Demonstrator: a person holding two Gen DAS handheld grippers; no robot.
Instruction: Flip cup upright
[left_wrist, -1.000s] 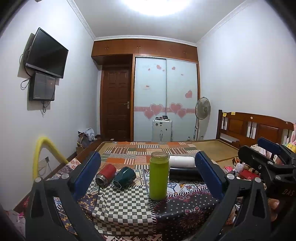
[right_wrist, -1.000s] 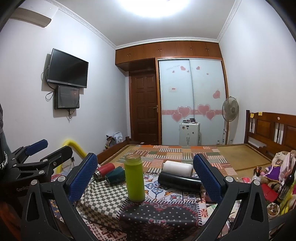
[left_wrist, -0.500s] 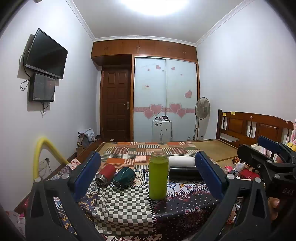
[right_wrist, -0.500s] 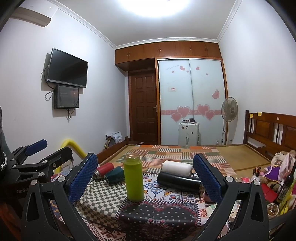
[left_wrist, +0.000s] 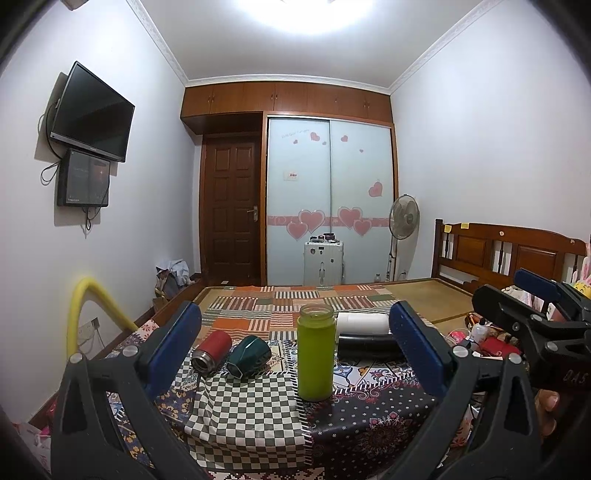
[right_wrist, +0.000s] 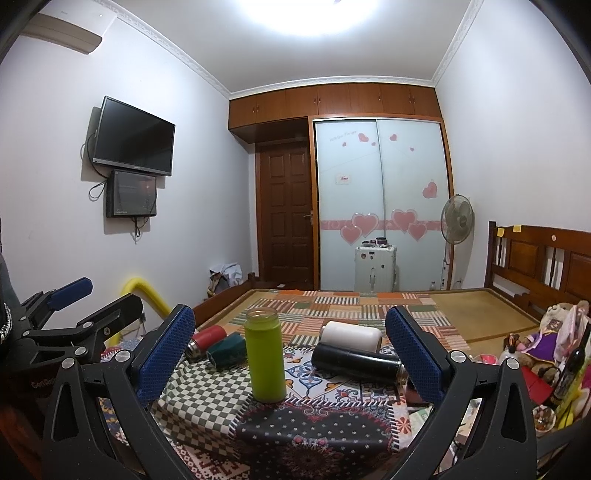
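My right jaw pad hides the cap end of the matte black cylindrical flask (right_wrist: 356, 360) in the right wrist view. From the left wrist, the tall lime-green bottle (left_wrist: 316, 356) covers the white cylindrical cup's (left_wrist: 364, 324) near end. Red metal flask (left_wrist: 212, 349): inside of its mouth too dark to read. Dark-green faceted cup (right_wrist: 226, 350): partly behind the bottle. Patterned tablecloth (right_wrist: 314, 428) is cut off at the bottom edge.
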